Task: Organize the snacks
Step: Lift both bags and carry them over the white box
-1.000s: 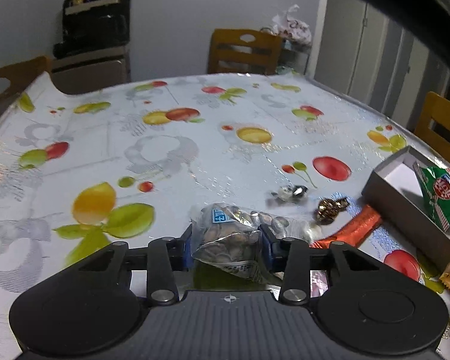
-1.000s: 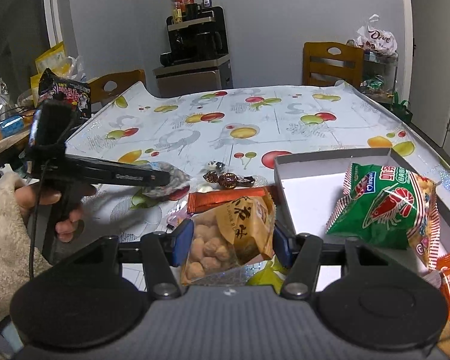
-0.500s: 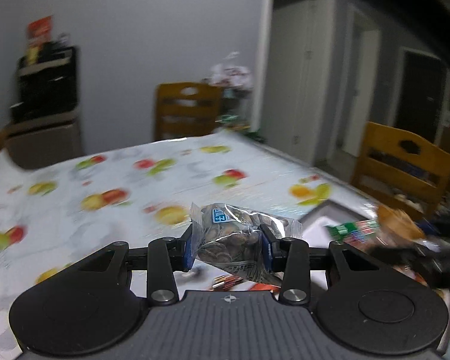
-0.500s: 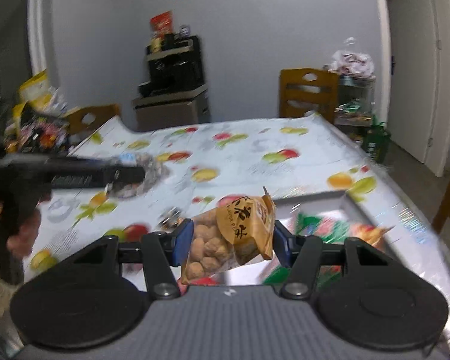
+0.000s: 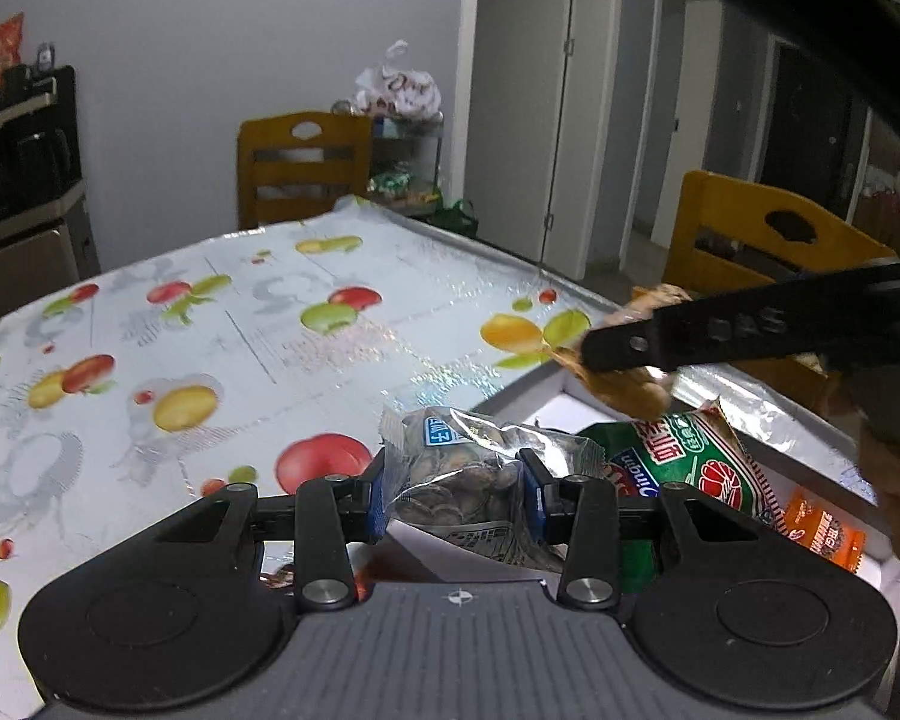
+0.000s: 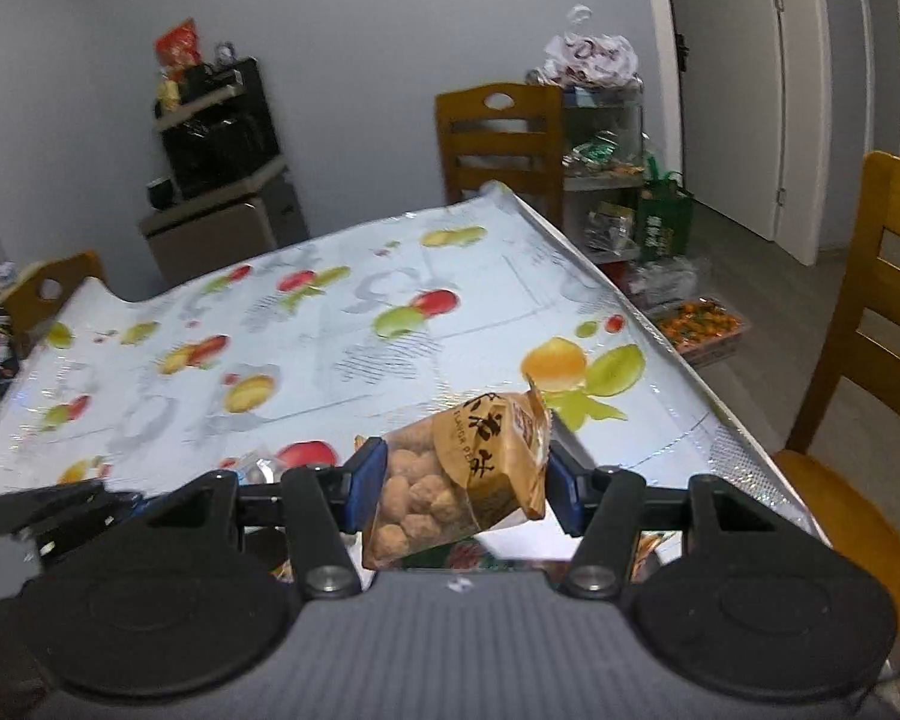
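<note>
My left gripper (image 5: 455, 495) is shut on a clear silver packet of seeds (image 5: 468, 480), held in the air at the near edge of a grey box (image 5: 510, 391). Inside the box lie a green snack bag (image 5: 684, 468) and an orange packet (image 5: 822, 531). My right gripper (image 6: 461, 483) is shut on a tan bag of coated nuts (image 6: 456, 480), lifted above the table. In the left wrist view that same right gripper's black finger (image 5: 720, 330) crosses over the box from the right with the nut bag (image 5: 630, 384) under it.
The table wears a fruit-print cloth (image 5: 210, 360). Wooden chairs stand at the far end (image 5: 303, 162) and on the right (image 6: 882, 300). A shelf with bags (image 6: 600, 138) and a crate of oranges (image 6: 699, 324) sit beyond the table's right edge.
Both grippers have lifted off the table and swung right with their packets. The left gripper now hangs at the box's near edge and the right gripper over the box.
</note>
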### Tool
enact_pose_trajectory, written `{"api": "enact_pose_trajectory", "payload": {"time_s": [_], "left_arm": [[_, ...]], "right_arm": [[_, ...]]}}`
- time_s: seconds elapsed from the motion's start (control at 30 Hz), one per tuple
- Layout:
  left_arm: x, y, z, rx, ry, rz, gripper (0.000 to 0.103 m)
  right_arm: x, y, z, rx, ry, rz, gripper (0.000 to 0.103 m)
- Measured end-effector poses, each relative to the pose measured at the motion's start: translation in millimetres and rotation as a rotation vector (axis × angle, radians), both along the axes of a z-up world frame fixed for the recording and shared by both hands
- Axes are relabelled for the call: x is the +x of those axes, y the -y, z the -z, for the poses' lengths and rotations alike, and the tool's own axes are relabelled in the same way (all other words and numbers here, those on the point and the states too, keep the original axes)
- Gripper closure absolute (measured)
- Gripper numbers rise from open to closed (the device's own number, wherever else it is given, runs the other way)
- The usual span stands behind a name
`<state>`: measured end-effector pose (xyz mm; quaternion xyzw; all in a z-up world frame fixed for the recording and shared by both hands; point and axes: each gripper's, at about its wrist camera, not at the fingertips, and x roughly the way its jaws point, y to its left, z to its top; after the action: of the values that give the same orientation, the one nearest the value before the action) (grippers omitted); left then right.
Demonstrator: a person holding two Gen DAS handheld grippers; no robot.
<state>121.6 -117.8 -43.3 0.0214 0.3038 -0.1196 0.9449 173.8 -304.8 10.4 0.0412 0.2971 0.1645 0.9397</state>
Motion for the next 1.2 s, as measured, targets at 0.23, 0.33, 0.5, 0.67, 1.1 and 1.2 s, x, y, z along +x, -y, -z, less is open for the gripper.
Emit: {"api": "enact_pose_trajectory", "payload": {"time_s": [0.23, 0.33, 0.5, 0.67, 1.1, 1.2], "left_arm": [[3, 5, 6, 0.004, -0.016, 0.021, 0.061], [4, 5, 8, -0.022, -0.040, 0.039, 0.061], [3, 10, 14, -0.055, -0.080, 0.096, 0.061], [3, 12, 15, -0.081, -0.089, 0.121, 0.061], [19, 6, 28, -0.034, -0.095, 0.038, 0.061], [19, 7, 28, -0.022, -0.087, 0.036, 0.060]], "right_arm": [[36, -5, 16, 0.033, -0.083, 0.027, 0.047], [46, -10, 22, 0.025, -0.111, 0.044, 0.047], [51, -12, 28, 0.003, -0.134, 0.063, 0.048], [51, -14, 30, -0.015, -0.133, 0.060, 0.048], [60, -30, 46, -0.075, -0.190, 0.032, 0.047], [61, -30, 51, -0.078, -0.202, 0.032, 0.047]]}}
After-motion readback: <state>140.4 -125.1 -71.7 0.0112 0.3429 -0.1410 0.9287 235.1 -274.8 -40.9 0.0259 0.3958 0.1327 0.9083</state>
